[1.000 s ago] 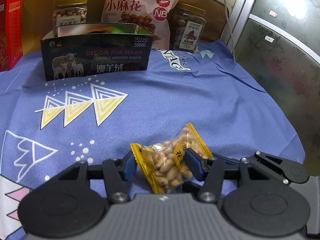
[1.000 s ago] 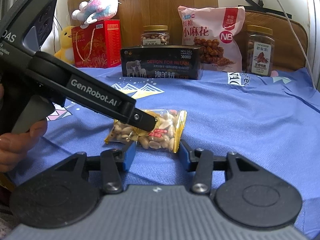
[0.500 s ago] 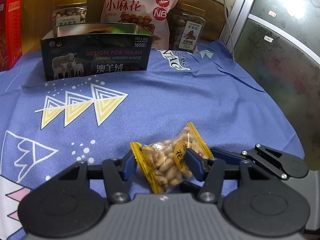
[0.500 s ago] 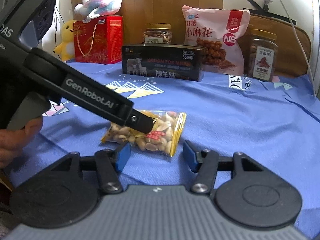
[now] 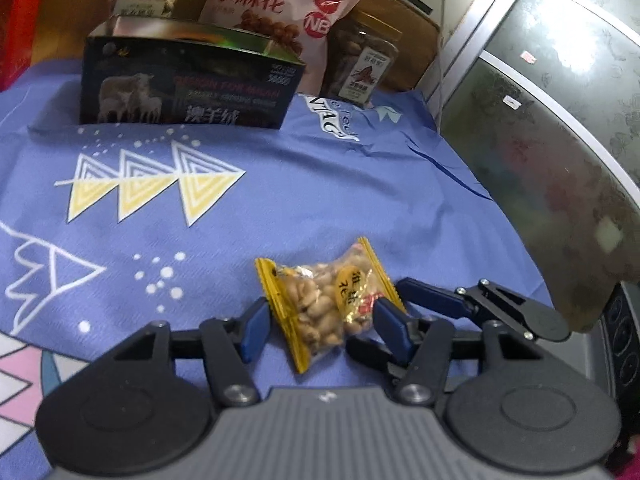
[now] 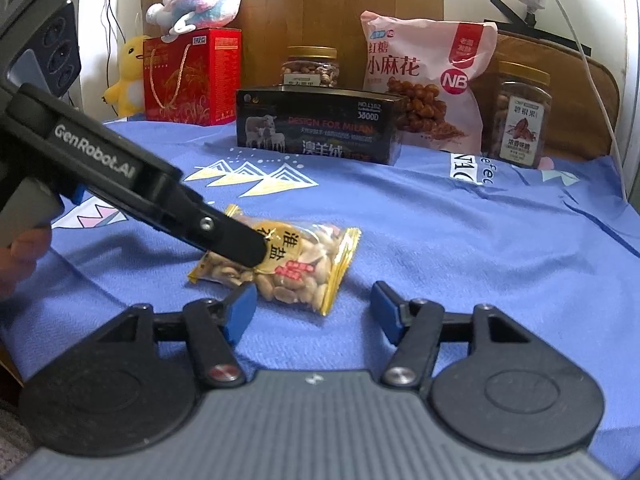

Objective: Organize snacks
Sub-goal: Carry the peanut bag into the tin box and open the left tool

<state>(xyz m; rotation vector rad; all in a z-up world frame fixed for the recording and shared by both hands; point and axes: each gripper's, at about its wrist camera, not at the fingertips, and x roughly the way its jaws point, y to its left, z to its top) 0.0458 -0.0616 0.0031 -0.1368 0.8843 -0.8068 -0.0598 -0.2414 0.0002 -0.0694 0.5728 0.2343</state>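
The left gripper [image 5: 320,326] is low over the surface, and its two blue fingers [image 5: 256,330] press a packet from both sides, so the fingers are closed on it. In the right wrist view its black body comes in from the left and slopes down to the fingers. A part of the person's left hand [image 6: 20,254] shows behind its handle. The right gripper [image 6: 314,310] has its fingers [image 6: 386,314] wide apart, with nothing between them, and one finger is just beside the left fingers.

Yellow-edged clear peanut packet [image 6: 298,264] on blue cloth [image 6: 460,248] with yellow-white triangles.
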